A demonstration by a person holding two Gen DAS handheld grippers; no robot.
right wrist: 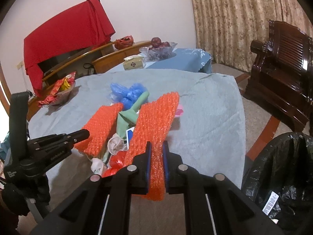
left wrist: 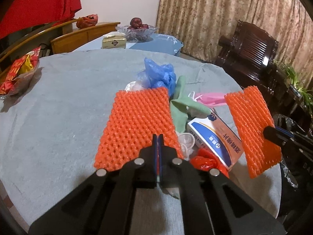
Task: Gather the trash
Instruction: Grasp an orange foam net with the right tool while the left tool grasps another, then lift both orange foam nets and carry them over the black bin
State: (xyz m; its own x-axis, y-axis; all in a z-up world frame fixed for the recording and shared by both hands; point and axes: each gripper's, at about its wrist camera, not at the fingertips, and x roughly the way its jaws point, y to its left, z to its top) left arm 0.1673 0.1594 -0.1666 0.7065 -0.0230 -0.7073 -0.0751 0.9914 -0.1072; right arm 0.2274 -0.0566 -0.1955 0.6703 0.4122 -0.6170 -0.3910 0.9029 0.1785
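Observation:
My left gripper [left wrist: 157, 137] is shut on the edge of an orange foam net [left wrist: 137, 125] and holds it above the grey-clothed table [left wrist: 58, 107]. My right gripper [right wrist: 156, 146] is shut on a second orange foam net [right wrist: 154, 121], also lifted; it shows at the right of the left wrist view [left wrist: 252, 129]. Under them lies a trash pile: a blue plastic bag [left wrist: 158, 74], a green cloth [left wrist: 180, 105], a pink mask [left wrist: 209, 98], a blue-and-white box [left wrist: 215, 137], a red bag [left wrist: 207, 160] and white cups [left wrist: 185, 141].
A bin lined with a black bag [right wrist: 277, 168] stands on the floor at the right of the table. A snack bowl [right wrist: 60, 92] sits at the table's far left. A tissue box [right wrist: 135, 63] and fruit bowl [right wrist: 158, 49] rest on a farther table. A dark wooden chair [right wrist: 281, 62] stands right.

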